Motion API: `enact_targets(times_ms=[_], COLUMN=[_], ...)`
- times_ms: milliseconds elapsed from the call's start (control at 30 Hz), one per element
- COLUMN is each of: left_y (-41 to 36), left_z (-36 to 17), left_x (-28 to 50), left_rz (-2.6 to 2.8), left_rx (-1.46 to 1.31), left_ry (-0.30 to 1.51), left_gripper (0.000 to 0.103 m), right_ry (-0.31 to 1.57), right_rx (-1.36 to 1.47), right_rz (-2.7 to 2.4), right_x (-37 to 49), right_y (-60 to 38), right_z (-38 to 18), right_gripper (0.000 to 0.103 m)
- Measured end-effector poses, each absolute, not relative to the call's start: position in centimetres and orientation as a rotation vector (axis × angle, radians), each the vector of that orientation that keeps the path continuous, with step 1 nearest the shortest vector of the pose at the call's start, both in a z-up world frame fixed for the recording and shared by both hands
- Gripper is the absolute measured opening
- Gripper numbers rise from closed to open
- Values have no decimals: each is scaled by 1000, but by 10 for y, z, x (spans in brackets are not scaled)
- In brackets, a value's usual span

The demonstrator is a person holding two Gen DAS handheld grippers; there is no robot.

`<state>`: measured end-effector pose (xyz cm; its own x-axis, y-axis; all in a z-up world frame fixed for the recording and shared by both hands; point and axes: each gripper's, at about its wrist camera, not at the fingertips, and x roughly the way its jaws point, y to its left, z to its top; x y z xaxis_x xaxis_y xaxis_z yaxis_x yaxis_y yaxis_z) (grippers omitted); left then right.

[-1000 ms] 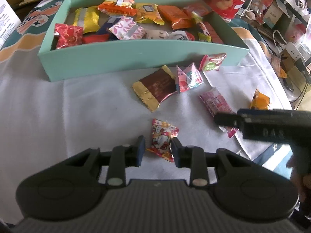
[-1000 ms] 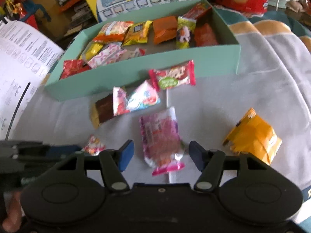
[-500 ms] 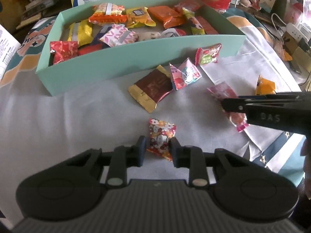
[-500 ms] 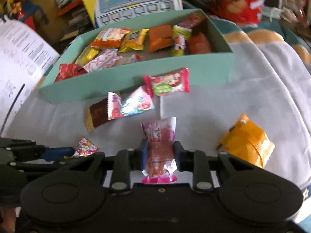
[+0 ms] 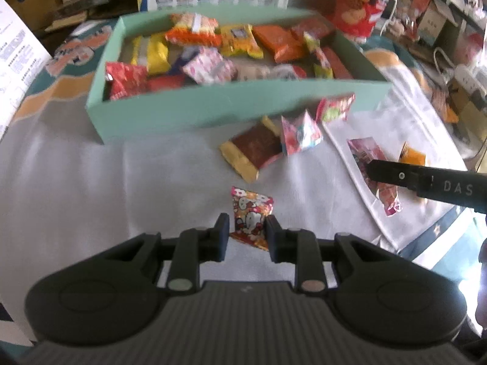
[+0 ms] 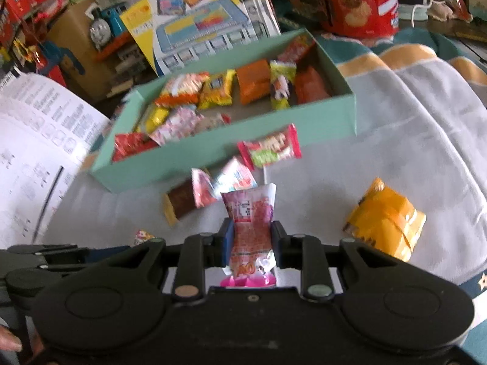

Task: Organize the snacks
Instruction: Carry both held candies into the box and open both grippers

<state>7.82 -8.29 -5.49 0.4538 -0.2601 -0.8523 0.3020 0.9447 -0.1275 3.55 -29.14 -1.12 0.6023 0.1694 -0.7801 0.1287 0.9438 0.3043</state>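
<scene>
Both tongs are clamped on snacks. The left gripper (image 5: 246,235) pinches a small cartoon-print candy packet (image 5: 250,216) low over the pale cloth (image 5: 91,188); the right gripper (image 6: 250,243) pinches a pink snack sachet (image 6: 250,222), which stands upright between the pads. To do the step well, each packet is best carried clear over the near wall of the mint-green box (image 5: 213,106) and let go only above a bare patch inside, since the thin wrappers may slip. The box already holds many wrapped snacks, mostly orange, yellow and red. Four more lie loose on the cloth: a brown-and-gold wafer pack (image 5: 252,152), a pink pyramid pouch (image 5: 301,132), a red-and-green candy (image 6: 269,149) touching the box wall, and an orange pack (image 6: 385,219).
</scene>
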Motion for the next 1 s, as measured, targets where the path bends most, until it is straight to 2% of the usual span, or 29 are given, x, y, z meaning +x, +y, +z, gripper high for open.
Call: enact_targets(times_ms=[400, 867, 900, 933, 967, 1000], left_y=[-75, -125, -128, -129, -130, -129], left_z=[11, -28, -30, -30, -31, -30], left_x=[166, 270, 275, 277, 279, 279], left_rz=[-311, -343, -337, -326, -310, -296], left_rx=[-24, 10, 11, 16, 25, 28], left_ry=[870, 940, 942, 940, 941, 940], left_gripper=[25, 22, 24, 33, 45, 69], right_ry=[843, 896, 897, 899, 894, 881], right_rx=[384, 429, 430, 435, 444, 453], right_rz=[22, 12, 15, 11, 10, 10], right_x=[110, 208, 211, 213, 213, 212], right_y=[-313, -325, -325, -326, -326, -328], right_z=[23, -10, -12, -12, -11, -10], right_gripper=[25, 27, 32, 37, 40, 43])
